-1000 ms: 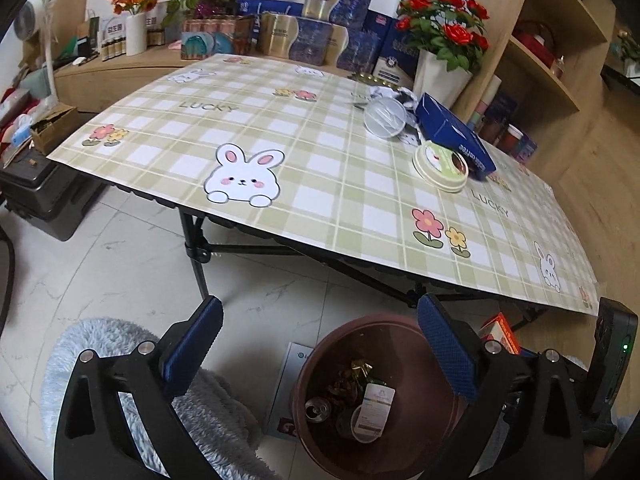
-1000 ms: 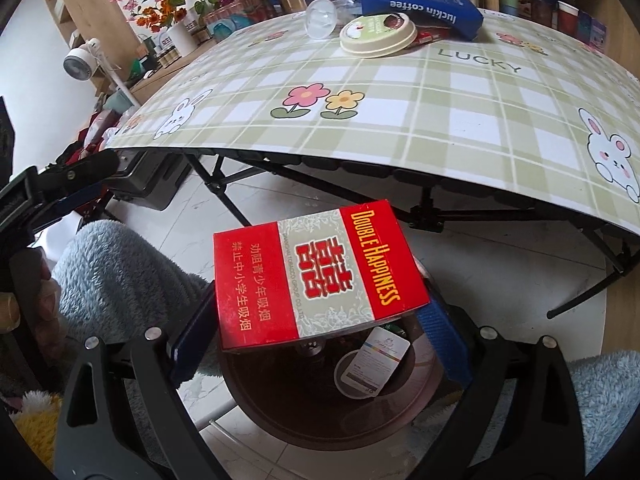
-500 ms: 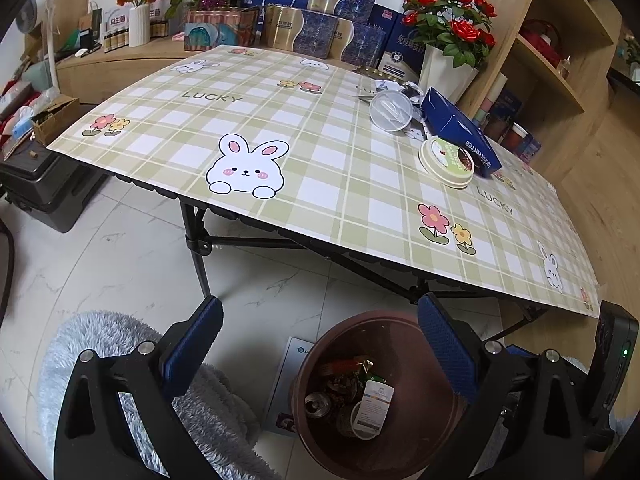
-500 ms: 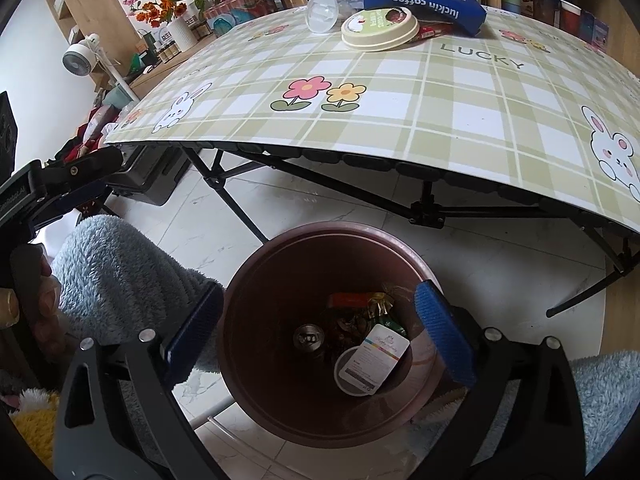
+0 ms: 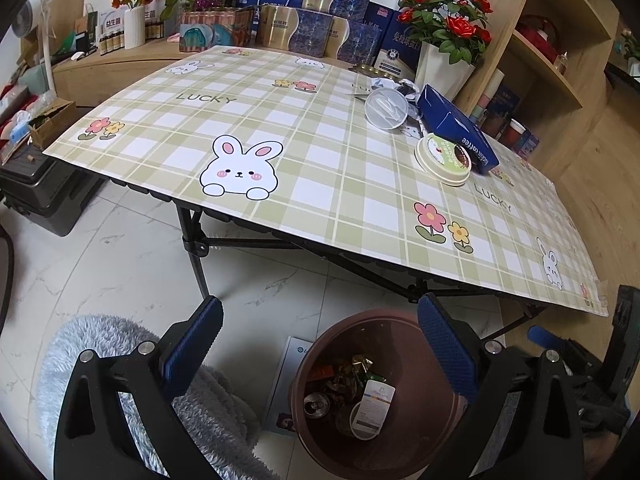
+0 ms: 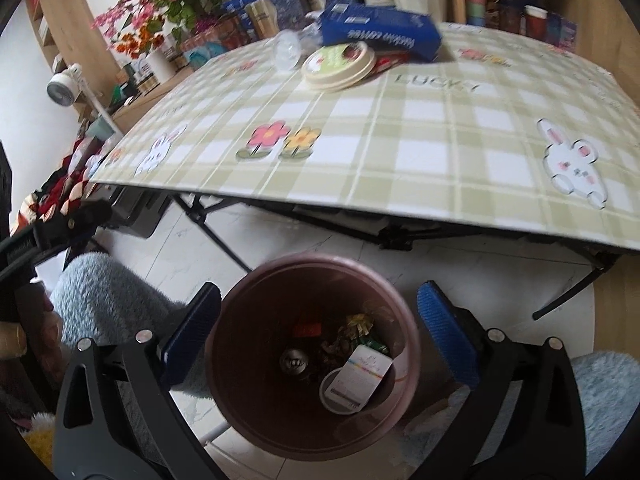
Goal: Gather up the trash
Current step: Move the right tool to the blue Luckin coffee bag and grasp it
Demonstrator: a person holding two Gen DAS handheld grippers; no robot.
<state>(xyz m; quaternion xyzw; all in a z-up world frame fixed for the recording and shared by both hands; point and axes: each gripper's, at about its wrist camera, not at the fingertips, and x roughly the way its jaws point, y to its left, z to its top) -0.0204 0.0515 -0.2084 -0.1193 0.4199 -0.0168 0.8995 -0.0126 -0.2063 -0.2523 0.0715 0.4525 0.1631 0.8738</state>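
My right tool (image 6: pixel 318 328) is wide open and empty above the bin (image 6: pixel 256 420); its trash looks blurry.

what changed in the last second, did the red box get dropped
Yes. The right hand-held gripper has just been opening and let go of the red box, now inside the brown bin; its jaws are empty. The left hand-held gripper stayed open, and the table trash stayed put.
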